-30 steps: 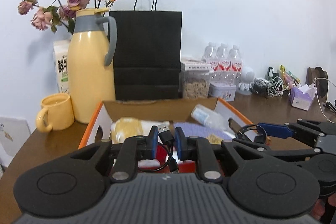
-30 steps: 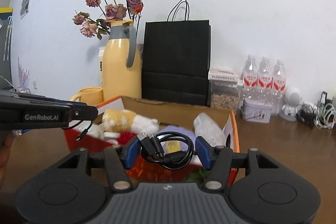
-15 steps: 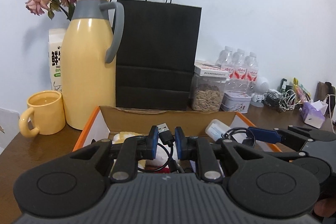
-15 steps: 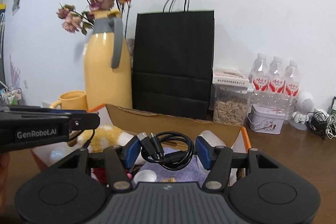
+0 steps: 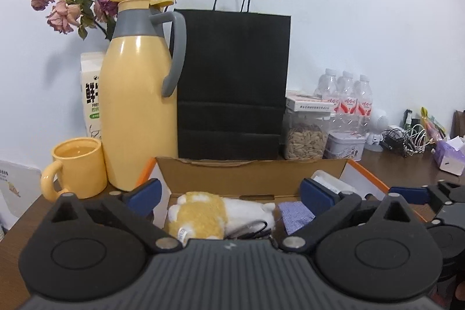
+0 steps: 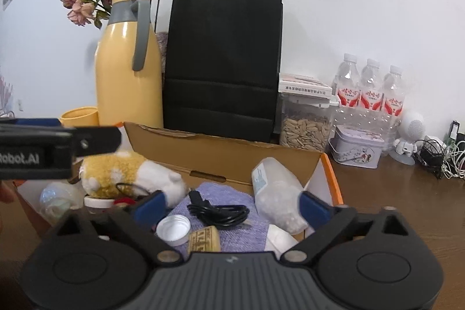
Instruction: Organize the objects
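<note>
The brown wooden surface [image 6: 392, 193] carried a black paper bag [image 6: 223, 63] beside a yellow thermos jug [image 6: 128, 71]. In front of them sat the open cardboard box [image 6: 221, 156], holding a plush toy [image 6: 116, 170] on a purple cloth [image 6: 232, 199]. The left gripper [image 5: 229, 193] and right gripper [image 6: 232, 205] hovered over the box, jaws opening wide and gripping nothing. The coiled black cable [image 6: 221, 212] lay loose on the cloth, below the right jaws.

A coiled black cable [image 6: 218, 212] is lying loose on the purple cloth [image 6: 229, 193] inside the open cardboard box [image 6: 232, 153].
</note>
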The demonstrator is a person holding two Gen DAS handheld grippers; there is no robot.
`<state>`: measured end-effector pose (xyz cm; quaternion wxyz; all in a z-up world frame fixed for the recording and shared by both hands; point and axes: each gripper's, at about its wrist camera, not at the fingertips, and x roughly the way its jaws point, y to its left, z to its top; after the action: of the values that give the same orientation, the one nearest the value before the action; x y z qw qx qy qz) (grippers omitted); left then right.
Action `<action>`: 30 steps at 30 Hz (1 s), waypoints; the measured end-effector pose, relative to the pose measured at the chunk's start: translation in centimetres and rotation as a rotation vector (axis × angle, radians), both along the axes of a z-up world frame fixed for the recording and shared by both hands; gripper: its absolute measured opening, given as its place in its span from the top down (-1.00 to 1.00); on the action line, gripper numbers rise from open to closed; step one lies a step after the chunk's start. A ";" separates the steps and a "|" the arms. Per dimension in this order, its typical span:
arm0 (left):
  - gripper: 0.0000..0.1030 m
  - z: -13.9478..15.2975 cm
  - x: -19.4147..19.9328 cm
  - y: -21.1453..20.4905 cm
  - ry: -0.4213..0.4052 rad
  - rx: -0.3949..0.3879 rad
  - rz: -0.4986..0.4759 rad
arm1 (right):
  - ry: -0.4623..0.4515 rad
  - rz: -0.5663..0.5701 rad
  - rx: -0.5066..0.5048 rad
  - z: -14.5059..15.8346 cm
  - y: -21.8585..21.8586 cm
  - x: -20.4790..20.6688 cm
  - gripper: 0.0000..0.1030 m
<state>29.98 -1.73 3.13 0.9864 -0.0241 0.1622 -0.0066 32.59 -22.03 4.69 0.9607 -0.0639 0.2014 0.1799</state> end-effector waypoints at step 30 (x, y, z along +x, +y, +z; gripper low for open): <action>-1.00 1.5 -11.3 2.2 0.083 -0.045 0.017 | 0.079 0.007 -0.001 1.2 -1.9 -10.7 -1.00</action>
<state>18.65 0.44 4.61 0.9781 -0.0479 0.2024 -0.0006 21.86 -23.94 5.92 0.9514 -0.0580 0.2389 0.1855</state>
